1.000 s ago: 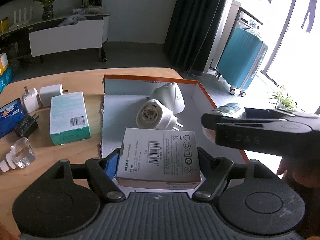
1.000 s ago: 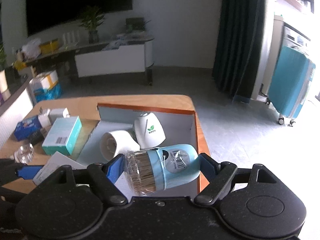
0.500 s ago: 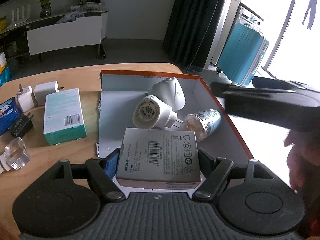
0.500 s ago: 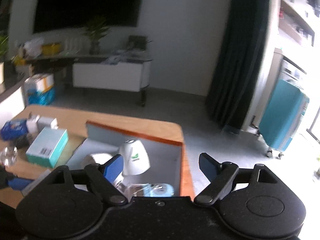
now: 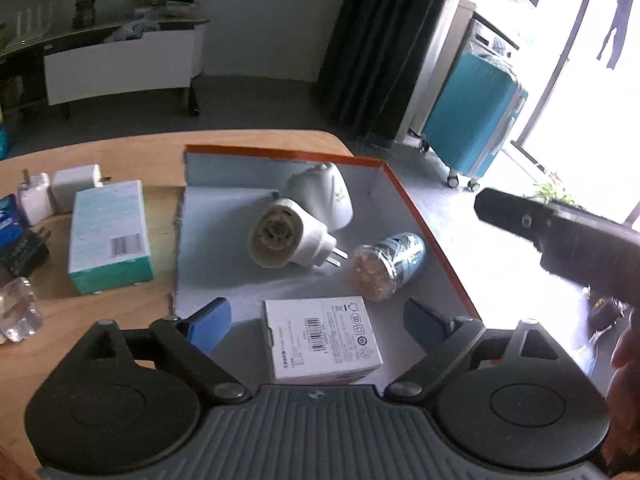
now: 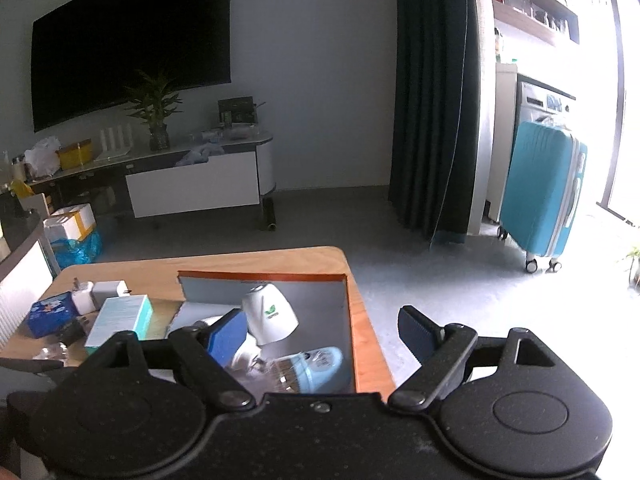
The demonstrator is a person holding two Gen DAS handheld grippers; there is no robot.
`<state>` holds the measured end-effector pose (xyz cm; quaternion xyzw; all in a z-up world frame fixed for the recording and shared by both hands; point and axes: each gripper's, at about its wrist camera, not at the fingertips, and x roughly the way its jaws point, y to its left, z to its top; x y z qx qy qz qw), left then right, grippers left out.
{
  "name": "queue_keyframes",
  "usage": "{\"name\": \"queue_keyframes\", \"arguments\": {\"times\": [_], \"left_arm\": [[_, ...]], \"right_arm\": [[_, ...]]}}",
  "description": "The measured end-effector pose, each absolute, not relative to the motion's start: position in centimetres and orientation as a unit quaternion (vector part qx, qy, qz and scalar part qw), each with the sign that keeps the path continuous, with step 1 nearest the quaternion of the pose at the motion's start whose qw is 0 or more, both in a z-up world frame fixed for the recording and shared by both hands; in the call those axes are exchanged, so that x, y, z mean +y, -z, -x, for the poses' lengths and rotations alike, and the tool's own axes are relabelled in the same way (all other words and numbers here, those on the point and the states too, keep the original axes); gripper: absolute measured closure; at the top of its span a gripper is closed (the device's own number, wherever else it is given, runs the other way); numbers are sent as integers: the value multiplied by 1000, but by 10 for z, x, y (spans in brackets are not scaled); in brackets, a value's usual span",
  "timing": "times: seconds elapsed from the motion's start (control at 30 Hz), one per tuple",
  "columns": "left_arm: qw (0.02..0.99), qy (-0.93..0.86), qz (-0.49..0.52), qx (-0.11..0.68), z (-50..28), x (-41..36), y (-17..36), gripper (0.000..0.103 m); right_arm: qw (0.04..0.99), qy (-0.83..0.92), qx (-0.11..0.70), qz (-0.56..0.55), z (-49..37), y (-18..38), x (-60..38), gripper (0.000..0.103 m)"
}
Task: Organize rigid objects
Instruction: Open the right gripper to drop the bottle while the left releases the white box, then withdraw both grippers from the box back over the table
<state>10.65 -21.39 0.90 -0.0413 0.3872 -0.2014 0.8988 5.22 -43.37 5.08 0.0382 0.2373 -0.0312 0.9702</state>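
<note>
An orange-rimmed grey box (image 5: 416,216) sits on the wooden table. Inside lie two white plug-in devices (image 5: 288,236) (image 5: 324,196), a light blue bottle with a bristly end (image 5: 390,266) and a white carton with a barcode (image 5: 324,338). My left gripper (image 5: 316,318) is open, jaws either side of the carton without touching it. My right gripper (image 6: 320,332) is open and empty, raised above the box's right side; the blue bottle (image 6: 316,368) lies below it. The right gripper's body (image 5: 560,236) shows at the right in the left wrist view.
Left of the box stand a teal carton (image 5: 108,236), white chargers (image 5: 38,200), a black adapter (image 5: 22,256), a blue packet (image 5: 6,216) and a clear glass piece (image 5: 16,314). A teal suitcase (image 5: 476,120) stands on the floor beyond the table's right edge.
My right gripper opened, dropped the blue bottle into the box and rose. My left gripper then opened and let the white carton rest in the box.
</note>
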Motion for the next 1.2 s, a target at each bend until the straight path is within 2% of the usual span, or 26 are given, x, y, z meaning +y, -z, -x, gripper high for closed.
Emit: {"name": "queue_keyframes", "arguments": {"times": [0.2,1.2], "left_arm": [[904,159,29,396,-98,-196,-20,2],[920,71,50,382,-86,-108,-36,2]], "right_arm": [[965,33,253,-55,-44,-48,-421,5],[953,-42,296,-50,-49,-46,-340,4]]}}
